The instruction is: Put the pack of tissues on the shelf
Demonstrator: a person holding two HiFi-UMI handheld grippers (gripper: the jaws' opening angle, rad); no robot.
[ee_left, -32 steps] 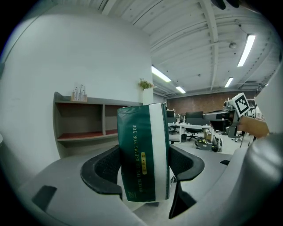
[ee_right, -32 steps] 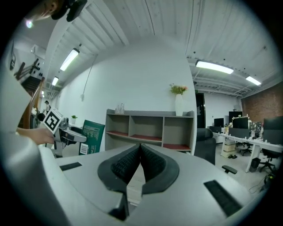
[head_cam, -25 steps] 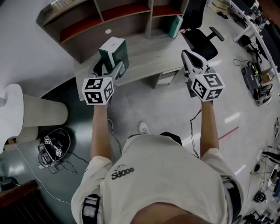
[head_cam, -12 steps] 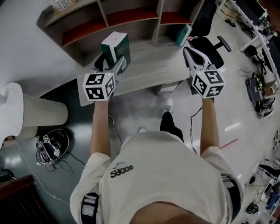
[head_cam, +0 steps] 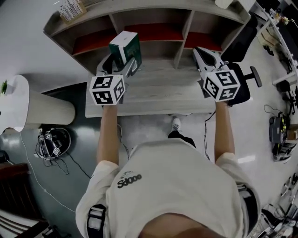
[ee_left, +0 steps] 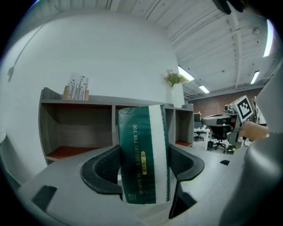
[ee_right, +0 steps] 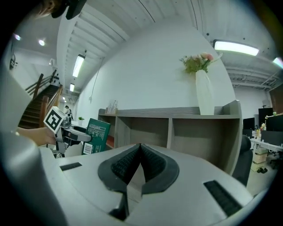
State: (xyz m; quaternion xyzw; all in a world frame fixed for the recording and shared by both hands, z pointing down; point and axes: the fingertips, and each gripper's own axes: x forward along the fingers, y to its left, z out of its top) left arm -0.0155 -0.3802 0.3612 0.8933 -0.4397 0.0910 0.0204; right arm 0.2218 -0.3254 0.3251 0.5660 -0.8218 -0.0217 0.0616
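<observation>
My left gripper [head_cam: 120, 64] is shut on the green-and-white pack of tissues [head_cam: 125, 46], held upright above the grey desk [head_cam: 158, 90] in front of the shelf [head_cam: 149, 23]. In the left gripper view the pack of tissues [ee_left: 143, 154] stands clamped between both dark pads, with the shelf [ee_left: 79, 132] and its red-floored compartments behind it. My right gripper [head_cam: 205, 56] is shut and empty, level with the shelf's right compartment. In the right gripper view my right gripper [ee_right: 140, 156] points at the shelf [ee_right: 177, 126], and the pack of tissues [ee_right: 97, 134] shows at the left.
A white vase [ee_right: 204, 92] with flowers stands on top of the shelf, and a small holder [head_cam: 71, 8] sits at its left end. A black office chair [head_cam: 244, 46] is at the right of the desk. A white column [head_cam: 32, 109] and cables [head_cam: 53, 144] lie at the left.
The person has stepped closer to the desk; both grippers have moved forward toward the shelf. The tissue pack stays held in the left gripper.
</observation>
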